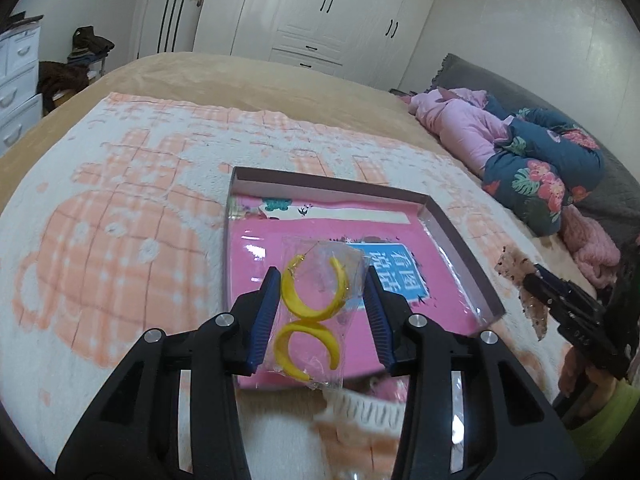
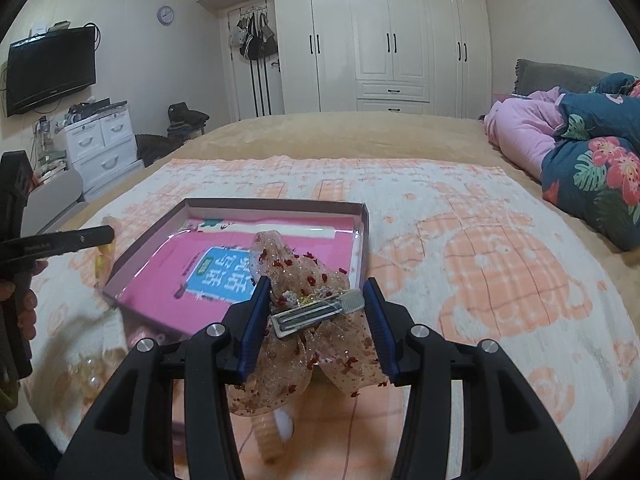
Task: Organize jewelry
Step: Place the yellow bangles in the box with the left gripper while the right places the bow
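yellow hoop earrings [image 1: 312, 312], bagged, are clamped in the left tongs [image 1: 320, 316]; a sheer bow clip [image 2: 312, 312] is pinched in the right tongs [image 2: 316, 320], both held over the shallow box [image 1: 460, 240], likely for dropping in.

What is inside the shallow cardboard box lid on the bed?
The shallow cardboard box lid holds only a glossy pink printed sheet; the sheer sequinned bow hair clip covers its near part.

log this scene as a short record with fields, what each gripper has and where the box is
surface: peach and white blanket on a bed
box: shallow open box with a pink printed bottom, lying on the blanket
left gripper: jaws shut on a clear packet of yellow hoop earrings, over the box
right gripper: jaws shut on a sheer bow hair clip, metal clip facing up, at the box's near corner
box contents: no jewelry seen inside
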### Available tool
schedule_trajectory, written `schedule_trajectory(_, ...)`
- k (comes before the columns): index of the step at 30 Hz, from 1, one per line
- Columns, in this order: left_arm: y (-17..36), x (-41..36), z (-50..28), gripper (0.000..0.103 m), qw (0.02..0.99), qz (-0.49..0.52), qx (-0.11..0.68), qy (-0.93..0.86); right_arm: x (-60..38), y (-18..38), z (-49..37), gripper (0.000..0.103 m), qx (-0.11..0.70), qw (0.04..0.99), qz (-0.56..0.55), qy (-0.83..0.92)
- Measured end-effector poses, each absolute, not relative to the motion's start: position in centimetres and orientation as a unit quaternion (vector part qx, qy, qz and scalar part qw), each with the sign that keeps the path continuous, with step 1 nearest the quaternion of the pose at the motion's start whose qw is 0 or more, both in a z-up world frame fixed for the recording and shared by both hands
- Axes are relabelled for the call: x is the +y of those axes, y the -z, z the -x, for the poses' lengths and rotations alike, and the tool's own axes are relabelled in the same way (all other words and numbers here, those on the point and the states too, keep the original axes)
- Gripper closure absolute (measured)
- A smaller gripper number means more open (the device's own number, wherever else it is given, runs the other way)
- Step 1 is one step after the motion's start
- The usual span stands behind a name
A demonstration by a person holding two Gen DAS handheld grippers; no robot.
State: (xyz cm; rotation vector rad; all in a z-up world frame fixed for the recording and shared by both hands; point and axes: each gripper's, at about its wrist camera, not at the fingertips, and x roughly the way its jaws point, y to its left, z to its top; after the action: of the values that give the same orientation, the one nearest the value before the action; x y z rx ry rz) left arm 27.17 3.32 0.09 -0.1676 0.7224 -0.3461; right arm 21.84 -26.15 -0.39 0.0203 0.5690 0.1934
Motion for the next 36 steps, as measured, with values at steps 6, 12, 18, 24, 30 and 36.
schedule_trajectory(6,1.3,2.4,-29.3,0.07,0.917,0.071,0.359,0.157,-26.2,0.9,-24.5,0.058,0.289,0.953,-0.008,-0.091)
schedule_trajectory(12,2.7,2.4,-30.2,0.069,0.918,0.062,0.366,0.141,-25.9,1.9,-26.7,0.058,0.303,0.949,-0.01,-0.09)
schedule_trajectory(18,3.5,2.9,-30.0,0.066,0.919,0.058,0.367,0.132,-25.1,2.9,-28.3,0.058,0.314,0.945,-0.004,-0.087)
schedule_trajectory(24,3.4,3.3,-29.4,0.051,0.922,0.062,0.361,0.127,-24.5,3.9,-28.9,0.056,0.328,0.941,0.004,-0.082)
schedule_trajectory(30,2.6,4.0,-27.7,0.043,0.928,0.081,0.343,0.121,-24.5,4.4,-29.0,0.051,0.336,0.939,0.007,-0.079)
schedule_trajectory(36,1.4,4.3,-25.7,0.033,0.936,0.082,0.325,0.111,-24.6,4.2,-28.0,0.04,0.33,0.941,0.008,-0.078)
